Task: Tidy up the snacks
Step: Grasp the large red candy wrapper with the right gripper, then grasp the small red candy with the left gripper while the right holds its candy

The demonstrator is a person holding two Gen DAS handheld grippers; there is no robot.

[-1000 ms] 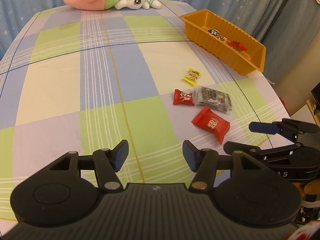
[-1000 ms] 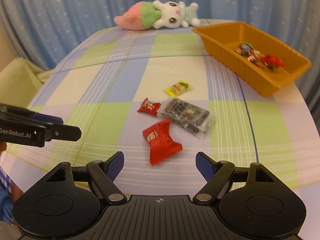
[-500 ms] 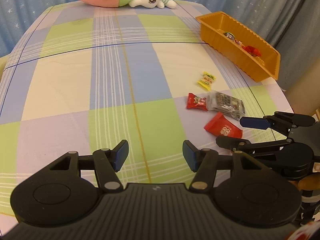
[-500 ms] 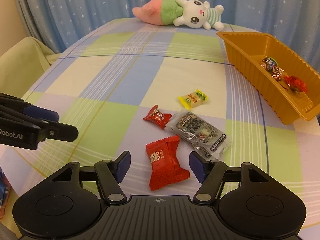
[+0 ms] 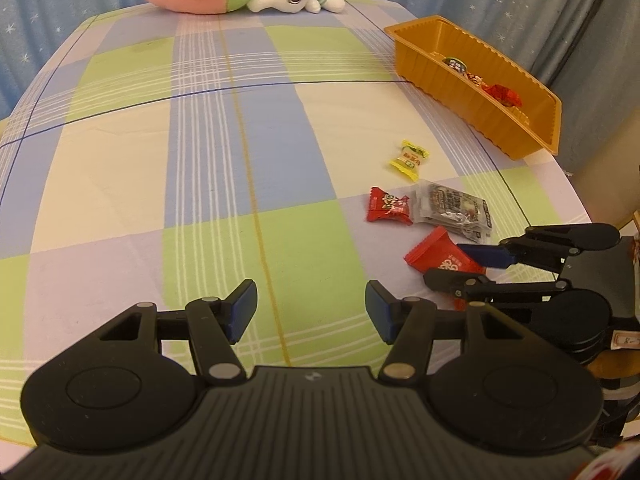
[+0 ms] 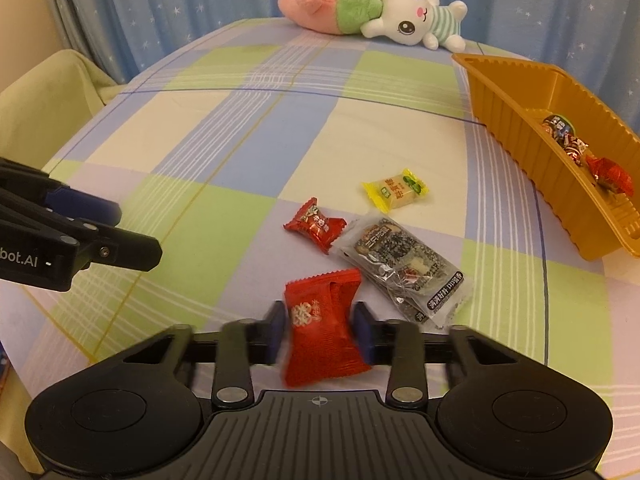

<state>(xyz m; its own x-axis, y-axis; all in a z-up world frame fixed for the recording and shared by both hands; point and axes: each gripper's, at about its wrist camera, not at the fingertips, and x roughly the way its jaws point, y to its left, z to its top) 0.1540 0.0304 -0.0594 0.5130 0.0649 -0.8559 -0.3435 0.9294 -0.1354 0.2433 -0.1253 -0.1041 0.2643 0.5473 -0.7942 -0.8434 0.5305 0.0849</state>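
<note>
A large red snack packet (image 6: pixel 324 328) lies on the checked tablecloth. My right gripper (image 6: pixel 319 332) is closing on it, and both blue pads touch its sides. In the left wrist view the same packet (image 5: pixel 436 254) sits between the right gripper's (image 5: pixel 444 264) fingers. Beyond it lie a small red candy (image 6: pixel 316 226), a clear grey packet (image 6: pixel 404 268) and a yellow candy (image 6: pixel 396 190). The orange tray (image 6: pixel 520 140) at the right holds a few wrapped sweets. My left gripper (image 5: pixel 310 312) hovers open over bare cloth, nothing between its pads.
A plush rabbit with a pink carrot (image 6: pixel 376 20) lies at the table's far edge before a blue curtain. A pale green cushion (image 6: pixel 52 80) stands off the left side. The table edge drops away just right of the tray (image 5: pixel 452 92).
My right gripper moved forward and down over the large red packet and its jaws came in from wide apart onto the packet's sides. The left gripper stayed open and barely moved.
</note>
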